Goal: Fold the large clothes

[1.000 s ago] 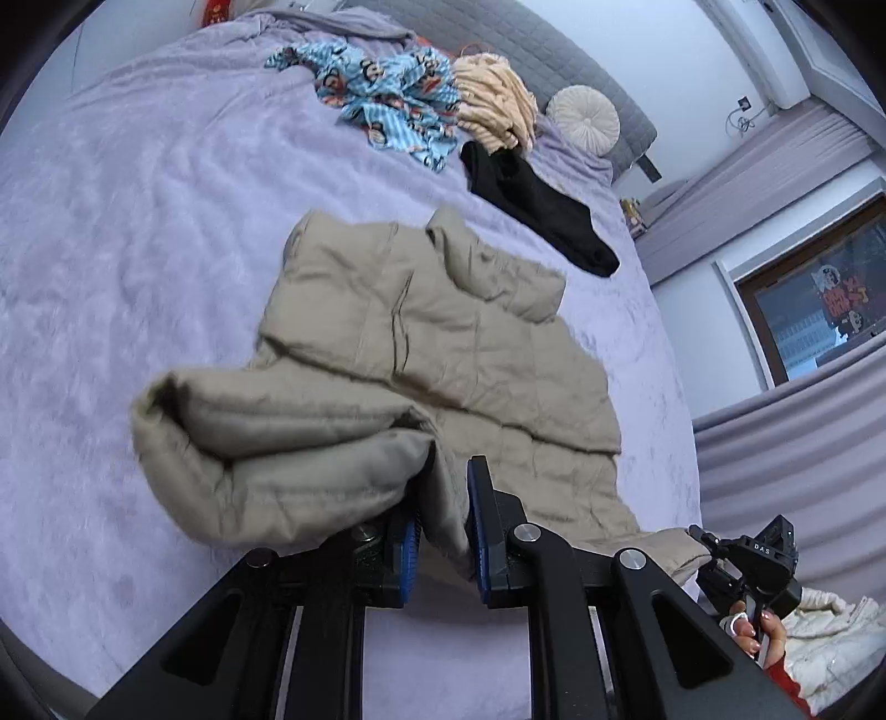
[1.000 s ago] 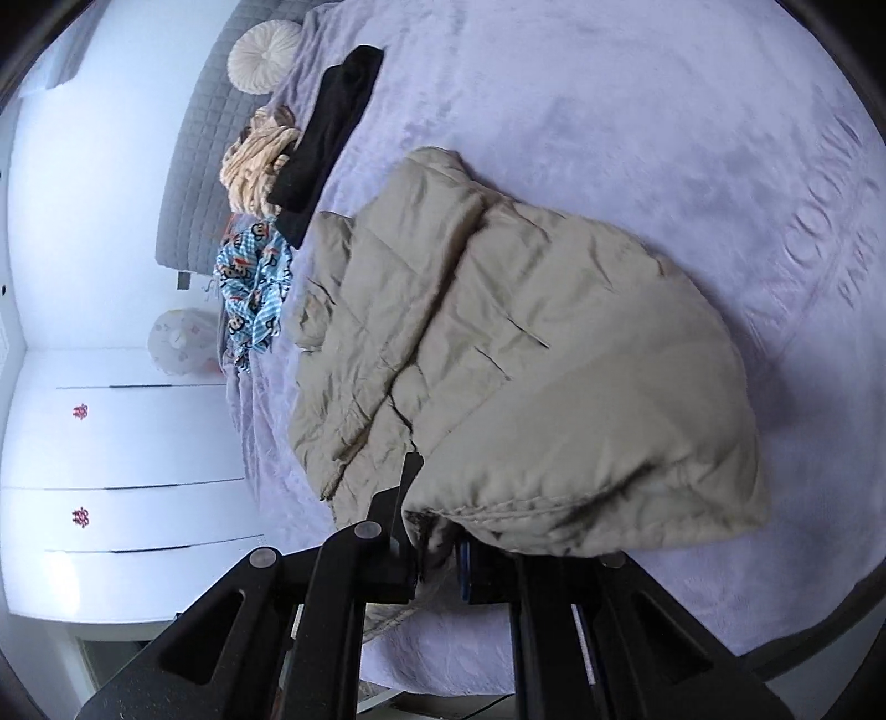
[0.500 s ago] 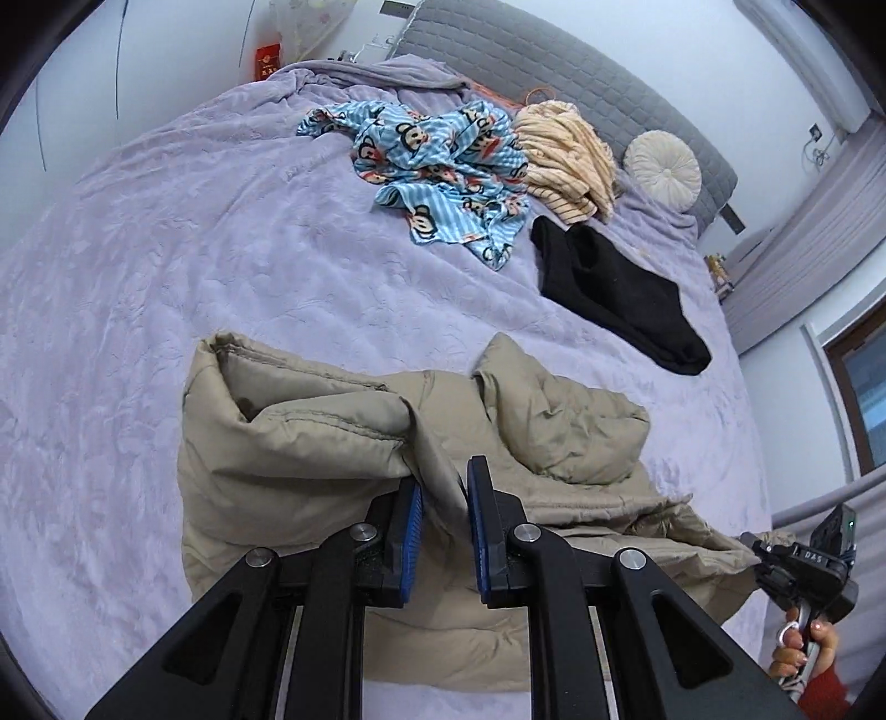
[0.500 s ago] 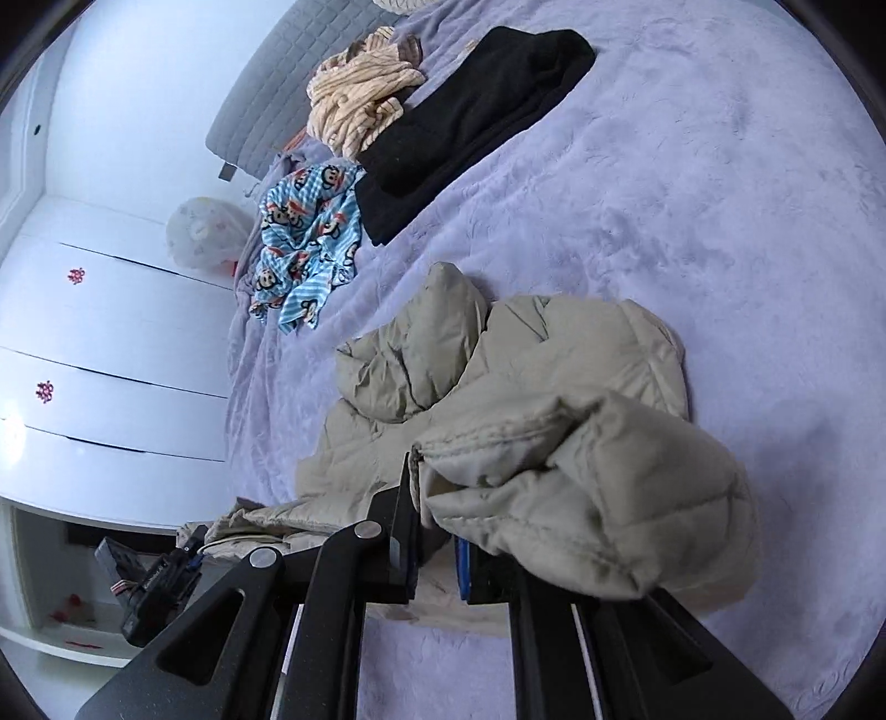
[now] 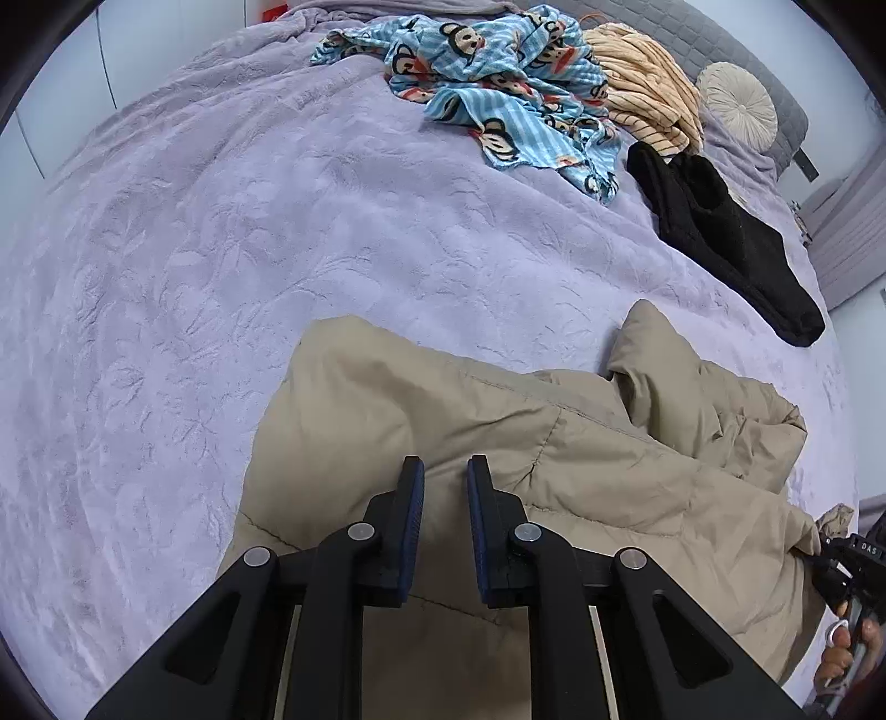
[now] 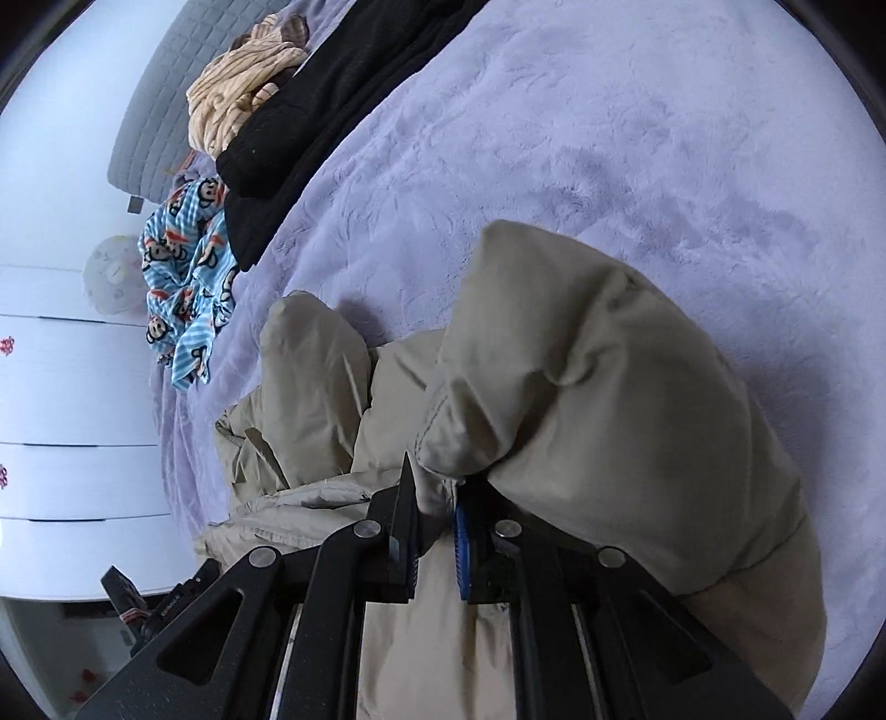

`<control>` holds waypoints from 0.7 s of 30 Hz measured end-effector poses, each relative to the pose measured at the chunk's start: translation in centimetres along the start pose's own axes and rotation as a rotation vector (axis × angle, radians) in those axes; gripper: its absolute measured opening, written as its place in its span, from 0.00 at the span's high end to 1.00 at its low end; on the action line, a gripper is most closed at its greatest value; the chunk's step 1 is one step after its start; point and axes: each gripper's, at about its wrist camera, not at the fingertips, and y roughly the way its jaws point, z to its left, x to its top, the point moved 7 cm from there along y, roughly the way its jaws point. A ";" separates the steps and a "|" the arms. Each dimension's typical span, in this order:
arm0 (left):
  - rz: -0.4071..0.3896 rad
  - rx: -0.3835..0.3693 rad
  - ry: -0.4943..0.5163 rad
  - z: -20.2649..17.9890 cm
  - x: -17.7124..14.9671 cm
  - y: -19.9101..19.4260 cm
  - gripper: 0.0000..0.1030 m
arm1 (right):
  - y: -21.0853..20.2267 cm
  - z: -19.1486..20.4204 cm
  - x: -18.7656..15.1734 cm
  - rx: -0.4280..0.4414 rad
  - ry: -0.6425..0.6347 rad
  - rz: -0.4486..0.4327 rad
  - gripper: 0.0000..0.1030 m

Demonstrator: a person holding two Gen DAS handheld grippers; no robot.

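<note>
Your left claw (image 5: pixel 444 471) hangs parted above one beige puffy quilted jacket (image 5: pixel 498 459) on the near side of the lilac plush bed (image 5: pixel 221 249). Your right claw (image 6: pixel 434 495) pinches its fabric. Three other garments lie far: blue monkey-print cloth (image 5: pixel 498 94), striped peach top (image 5: pixel 648 94), black knit (image 5: pixel 720 238).

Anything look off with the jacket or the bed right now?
The beige jacket lies bunched, one puffy fold humped up by the right gripper. Three other garments sit unfolded near the headboard.
</note>
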 end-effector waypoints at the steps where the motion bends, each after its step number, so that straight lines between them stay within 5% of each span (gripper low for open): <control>1: -0.015 0.010 0.025 -0.1 -0.2 -0.7 0.79 | -0.3 0.2 0.0 -0.002 -0.008 0.001 0.89; 2: -0.033 0.010 0.057 -0.4 -0.2 -1.6 0.70 | -0.6 0.5 -0.1 -0.006 -0.022 0.003 0.88; 4: -0.098 -0.004 0.109 -1.2 -0.3 -3.8 0.23 | -1.8 1.3 -0.1 -0.011 -0.068 -0.004 0.83; 5: -0.137 -0.018 0.134 -1.7 -0.3 -5.0 0.23 | -2.4 1.9 -0.2 -0.011 -0.091 -0.014 0.77; 8: -0.112 -0.099 0.225 -4.4 -1.3 -6.3 0.23 | -5.4 3.7 -1.1 -0.016 -0.175 -0.094 0.39; 10: -0.079 -0.154 0.290 -6.7 -2.5 -6.0 0.23 | -6.2 5.3 -2.7 0.012 -0.256 -0.096 0.43; 12: -0.062 -0.164 0.382 -9.3 -4.1 -5.1 0.36 | -4.8 6.5 -4.8 0.019 -0.322 -0.041 0.77; 15: -0.020 -0.144 0.465 -12.0 -6.3 -1.7 0.43 | -0.7 6.9 -7.7 -0.048 -0.450 0.028 0.82; 21: -0.047 -0.082 0.395 -12.6 -5.3 3.7 0.43 | 5.4 5.3 -7.5 -0.138 -0.533 0.013 0.90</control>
